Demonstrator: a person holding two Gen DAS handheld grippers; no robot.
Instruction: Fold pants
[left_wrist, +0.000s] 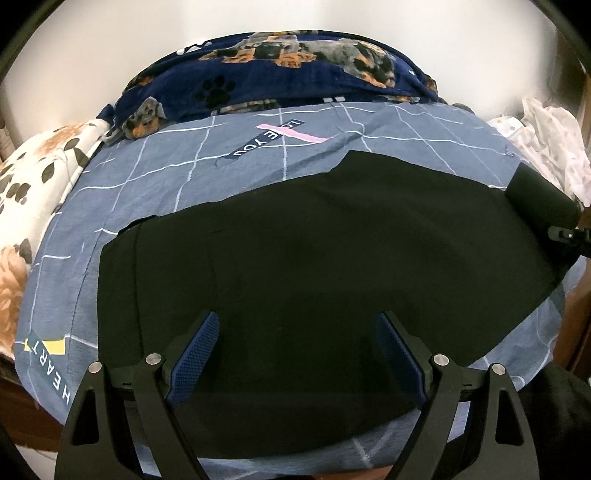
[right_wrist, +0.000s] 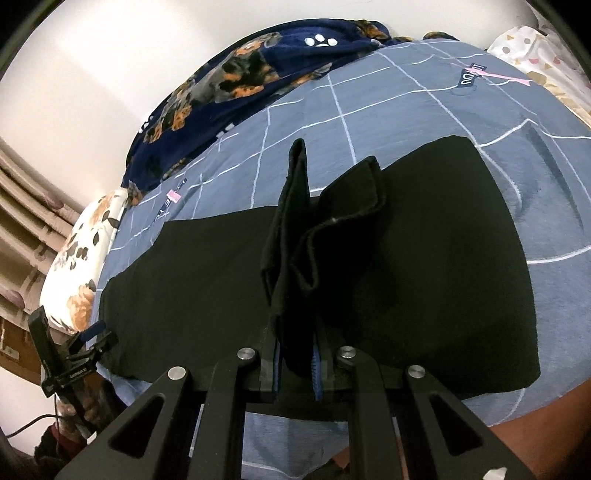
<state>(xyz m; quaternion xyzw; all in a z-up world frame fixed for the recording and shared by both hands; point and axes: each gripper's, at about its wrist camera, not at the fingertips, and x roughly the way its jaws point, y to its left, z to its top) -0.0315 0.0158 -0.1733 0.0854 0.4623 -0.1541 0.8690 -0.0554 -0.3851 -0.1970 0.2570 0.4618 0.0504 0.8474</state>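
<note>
Black pants lie spread flat across a blue checked bed sheet. My left gripper hovers over the near part of the pants, open, with bare blue pads and nothing between them. My right gripper is shut on one end of the pants. That bunched end stands up between its fingers, above the rest of the pants. In the left wrist view the lifted end shows at the far right. In the right wrist view the left gripper shows at the lower left.
A navy dog-print blanket is heaped along the far side of the bed against a white wall. A floral white quilt lies at the left, a pale patterned cloth at the right. The bed's near edge runs below both grippers.
</note>
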